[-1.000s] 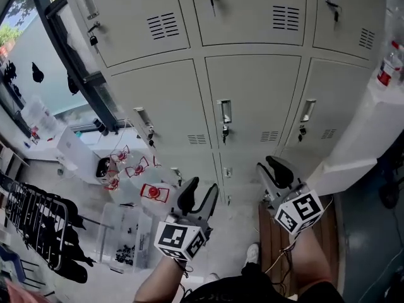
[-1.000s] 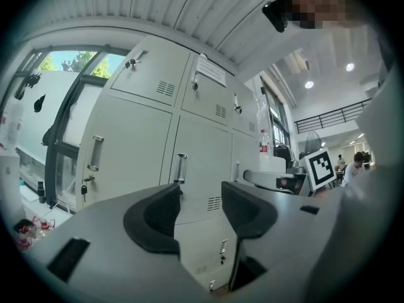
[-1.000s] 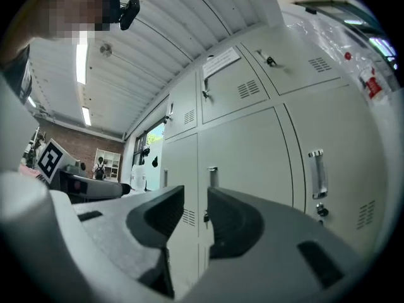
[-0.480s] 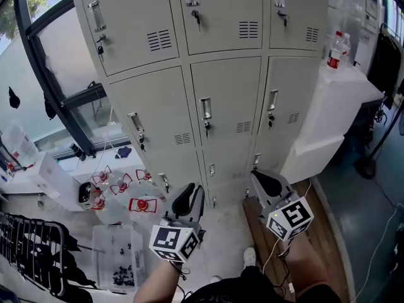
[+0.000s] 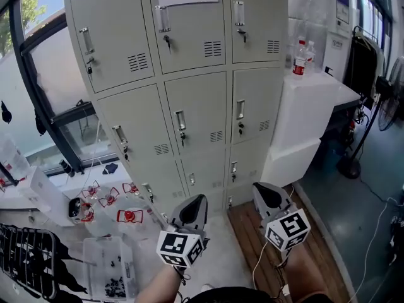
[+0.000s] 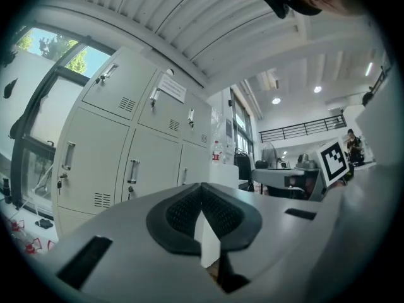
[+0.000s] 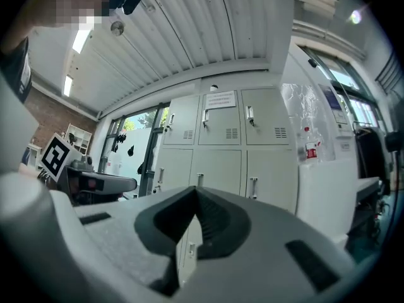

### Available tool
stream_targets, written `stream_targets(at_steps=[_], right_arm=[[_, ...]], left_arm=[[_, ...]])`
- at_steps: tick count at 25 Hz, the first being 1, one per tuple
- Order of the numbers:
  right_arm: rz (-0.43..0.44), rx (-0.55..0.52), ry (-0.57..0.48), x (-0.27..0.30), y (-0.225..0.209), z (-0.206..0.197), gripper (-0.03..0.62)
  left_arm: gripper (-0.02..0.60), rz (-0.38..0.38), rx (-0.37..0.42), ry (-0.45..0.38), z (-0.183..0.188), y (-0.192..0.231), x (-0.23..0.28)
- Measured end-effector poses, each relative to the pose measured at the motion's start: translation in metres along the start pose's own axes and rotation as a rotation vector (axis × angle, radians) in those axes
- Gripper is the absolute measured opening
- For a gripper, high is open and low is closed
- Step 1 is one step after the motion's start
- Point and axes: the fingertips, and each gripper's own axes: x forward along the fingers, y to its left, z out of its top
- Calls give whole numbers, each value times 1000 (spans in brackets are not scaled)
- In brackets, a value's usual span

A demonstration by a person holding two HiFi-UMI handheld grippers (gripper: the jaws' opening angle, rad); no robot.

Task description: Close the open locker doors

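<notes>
Facing outward — locker doors, all flush, handles upright.

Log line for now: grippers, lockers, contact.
left hand-held gripper: shut, empty | right hand-held gripper: shut, empty | lockers: doors in view closed | contact: none

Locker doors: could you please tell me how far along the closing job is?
Done: every locker door in the head view sits flush and shut. In hand: nothing; the left tool and right tool have just closed, empty, clear of the lockers. Left: no open door shows here.
</notes>
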Motion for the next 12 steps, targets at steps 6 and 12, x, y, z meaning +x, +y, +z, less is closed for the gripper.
stream_targets(at_steps=[6, 12], right_arm=[[12, 32, 10, -67, -27, -12, 2], [65, 47, 3, -125, -48, -14, 2]], left_arm=[[3, -8, 18, 29, -14, -78, 1], [3, 41, 42, 24, -15, -144, -14]])
